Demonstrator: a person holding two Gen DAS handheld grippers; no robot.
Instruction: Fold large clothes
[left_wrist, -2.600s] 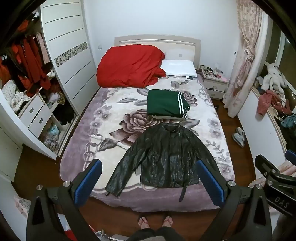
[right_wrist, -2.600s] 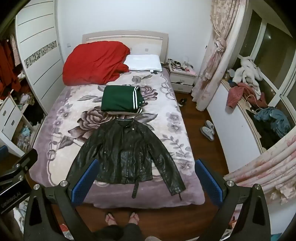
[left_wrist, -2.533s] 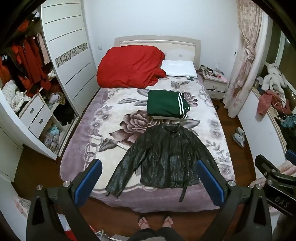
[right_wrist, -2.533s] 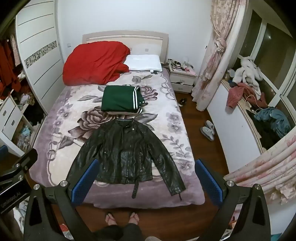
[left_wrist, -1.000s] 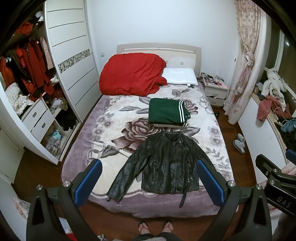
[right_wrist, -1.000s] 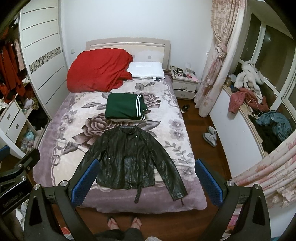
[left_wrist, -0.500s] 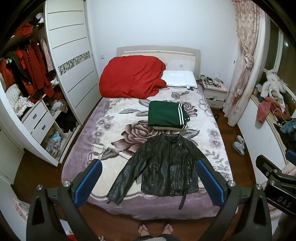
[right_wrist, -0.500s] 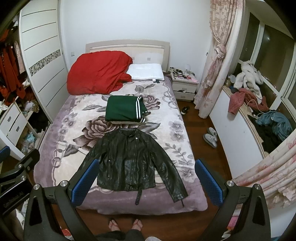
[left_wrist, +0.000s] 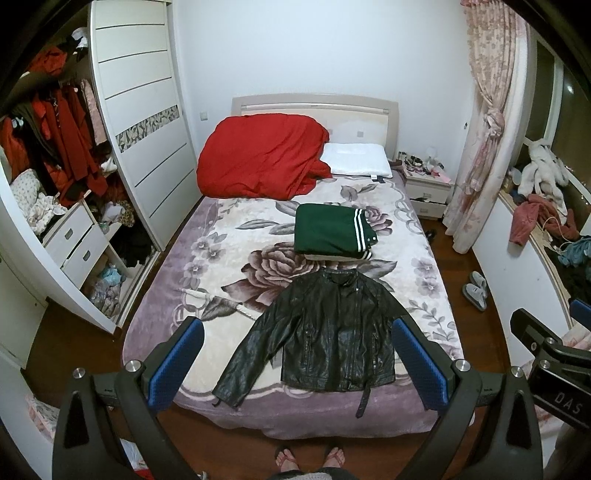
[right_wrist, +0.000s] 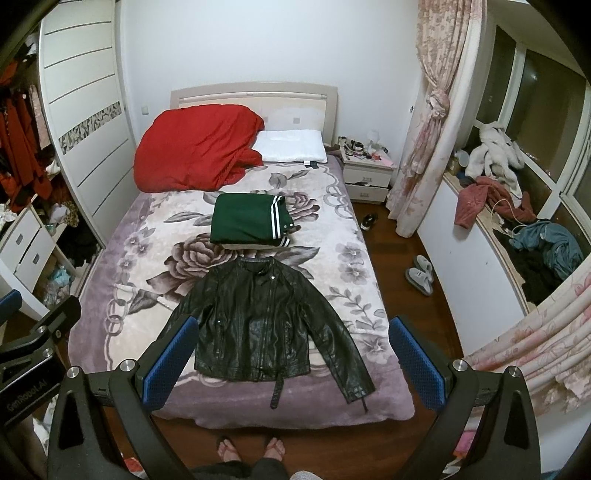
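Observation:
A black leather jacket (left_wrist: 332, 328) lies spread flat, front up, sleeves out, near the foot of the bed (left_wrist: 207, 258); it also shows in the right wrist view (right_wrist: 258, 321). A folded green garment with white stripes (left_wrist: 330, 232) lies just beyond its collar, also seen in the right wrist view (right_wrist: 247, 221). My left gripper (left_wrist: 297, 354) is open and empty, held high above the foot of the bed. My right gripper (right_wrist: 291, 350) is open and empty at the same height, beside it.
A red duvet (left_wrist: 258, 158) and white pillow (left_wrist: 358, 162) lie at the headboard. An open wardrobe (left_wrist: 55, 147) with drawers stands left. A nightstand (right_wrist: 365, 170), curtain (right_wrist: 432, 122), slippers (right_wrist: 419, 275) and a cluttered sill (right_wrist: 517, 221) are right. My feet (right_wrist: 251, 448) stand at the bed's foot.
Both grippers have drawn back and up from the bed, so the jacket looks smaller and more of the room shows. Nothing on the bed has moved.

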